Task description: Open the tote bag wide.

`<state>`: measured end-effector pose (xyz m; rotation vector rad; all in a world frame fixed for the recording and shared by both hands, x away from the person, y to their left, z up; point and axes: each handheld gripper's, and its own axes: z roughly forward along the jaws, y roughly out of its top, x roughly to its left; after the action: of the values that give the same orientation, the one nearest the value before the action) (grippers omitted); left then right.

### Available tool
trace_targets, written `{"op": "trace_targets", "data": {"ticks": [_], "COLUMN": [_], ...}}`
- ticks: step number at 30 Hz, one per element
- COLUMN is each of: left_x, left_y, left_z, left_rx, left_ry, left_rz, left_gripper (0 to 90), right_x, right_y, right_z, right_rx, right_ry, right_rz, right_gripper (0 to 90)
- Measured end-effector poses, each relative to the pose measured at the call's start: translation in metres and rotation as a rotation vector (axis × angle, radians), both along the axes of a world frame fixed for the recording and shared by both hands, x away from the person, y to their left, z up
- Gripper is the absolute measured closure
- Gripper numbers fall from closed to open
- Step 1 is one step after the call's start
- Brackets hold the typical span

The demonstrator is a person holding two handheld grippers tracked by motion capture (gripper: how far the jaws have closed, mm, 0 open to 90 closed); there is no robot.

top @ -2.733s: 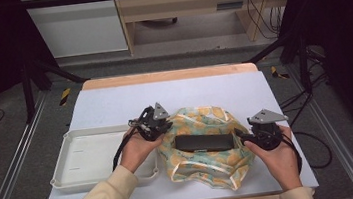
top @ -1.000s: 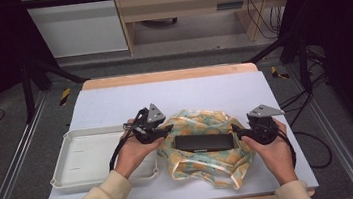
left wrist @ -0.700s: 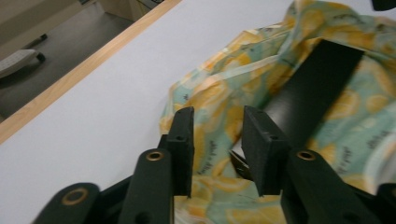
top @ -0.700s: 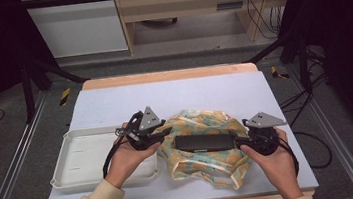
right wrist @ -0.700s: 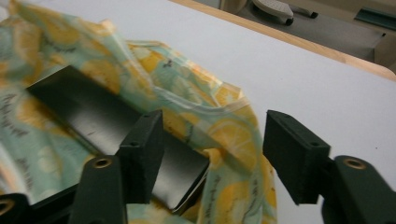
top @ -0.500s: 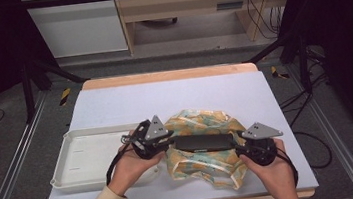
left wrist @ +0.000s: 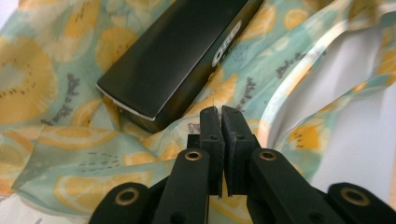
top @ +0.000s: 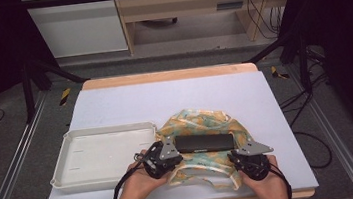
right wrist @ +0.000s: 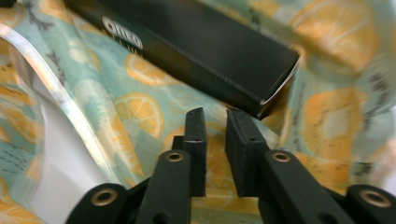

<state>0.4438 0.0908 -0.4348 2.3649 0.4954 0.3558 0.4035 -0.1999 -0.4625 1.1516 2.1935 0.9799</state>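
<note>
The left fingers (left wrist: 219, 122) are pressing almost together, with only a thin slit between them, and they have just been closing; whether a fold of cloth is pinched in that slit cannot be told. The right fingers (right wrist: 215, 126) are standing a little apart, a narrow gap between them, and they too have just been closing, with cloth lying under the gap but nothing clearly clamped.

Beneath both pairs of fingers the white worktop (top: 174, 99) is stretching away. Beyond the left fingers' outer side, the white tray (top: 103, 155) is sitting just beside the cloth. The cloth (top: 202, 121), patterned with lemon slices on pale green, is lying crumpled under and between the two pairs of fingers; its pale hem is curving past the left fingers (left wrist: 299, 79). On the cloth, just ahead of both pairs of fingers and between them, the black box (top: 204, 142) is lying flat, one corner near the left fingers (left wrist: 140, 100), the other near the right ones (right wrist: 275, 70).
</note>
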Motion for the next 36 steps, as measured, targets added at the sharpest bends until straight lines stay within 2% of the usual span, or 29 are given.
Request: {"op": "trace_targets", "data": {"ticks": [6, 12, 15, 20, 22, 25, 30, 33, 36], "left_x": [-0.002, -0.006, -0.005, -0.006, -0.005, -0.005, -0.005, -0.005, -0.005], "left_y": [-0.006, -0.012, -0.013, -0.015, -0.015, -0.016, -0.017, -0.015, -0.013], "left_z": [-0.009, -0.019, -0.021, -0.022, -0.023, -0.023, -0.025, -0.025, -0.025], "left_rx": [0.013, 0.040, 0.044, 0.057, 0.058, 0.059, 0.056, 0.048, 0.045], "left_ry": [0.055, 0.065, 0.067, 0.068, 0.068, 0.071, 0.084, 0.088, 0.088], "left_rz": [0.013, 0.032, 0.034, 0.028, 0.032, 0.028, 0.024, 0.024, 0.026], "left_gripper": [90.0, 90.0, 90.0, 90.0, 90.0, 90.0, 90.0, 90.0, 90.0], "right_x": [0.004, 0.004, 0.000, -0.002, 0.007, 0.030, 0.073, 0.090, 0.104], "right_y": [0.003, 0.001, -0.001, -0.010, -0.016, -0.022, -0.024, -0.024, -0.023], "right_z": [-0.012, -0.013, -0.006, 0.023, 0.035, 0.043, 0.033, 0.023, 0.014], "right_rx": [-0.048, -0.074, -0.056, -0.042, -0.037, -0.011, -0.008, -0.005, -0.022], "right_ry": [0.070, 0.094, 0.078, -0.008, -0.045, -0.054, -0.001, 0.053, 0.088], "right_rz": [0.016, 0.036, 0.046, 0.030, 0.008, -0.013, -0.017, -0.019, -0.025], "right_gripper": [86.0, 88.5, 89.3, 90.0, 90.0, 90.0, 90.0, 90.0, 90.0]}}
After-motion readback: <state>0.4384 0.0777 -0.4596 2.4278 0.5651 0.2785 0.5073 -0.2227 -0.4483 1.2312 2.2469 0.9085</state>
